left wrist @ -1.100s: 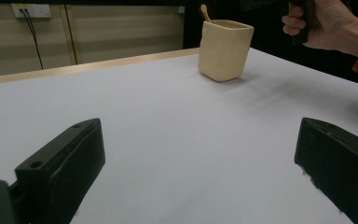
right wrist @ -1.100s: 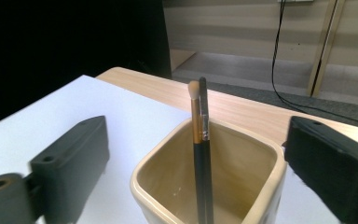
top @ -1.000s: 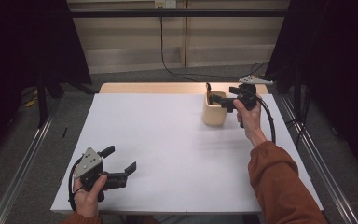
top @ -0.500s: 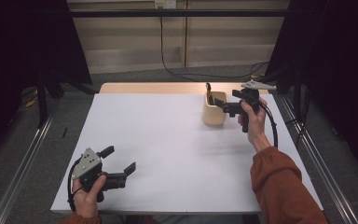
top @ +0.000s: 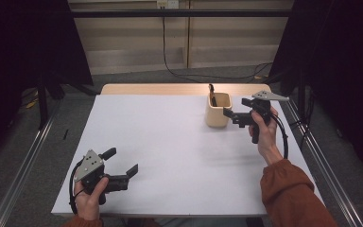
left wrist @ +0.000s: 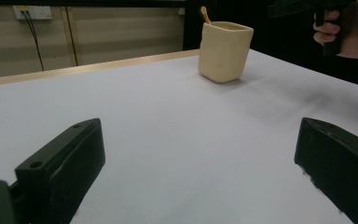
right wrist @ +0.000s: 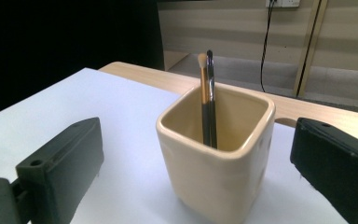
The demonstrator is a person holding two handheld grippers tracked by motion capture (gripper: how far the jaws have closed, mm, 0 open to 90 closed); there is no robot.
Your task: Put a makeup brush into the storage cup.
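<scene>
White tabletop (top: pixel 170 142) bears cream cup (top: pixel 217 109); left claw (top: pixel 123 163), right claw (top: pixel 231 115) gape wide, empty.

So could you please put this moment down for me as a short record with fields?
Surface: white table, wooden strip along its far edge
Container: cream square cup, upright, far right part of the table
Contents: two thin brushes standing against the cup's inner wall, one with a pale tuft
Right hand-held gripper: jaws open, pointed at the cup from its right, not touching it
Left hand-held gripper: jaws open, near the table's front left, holding nothing
</scene>
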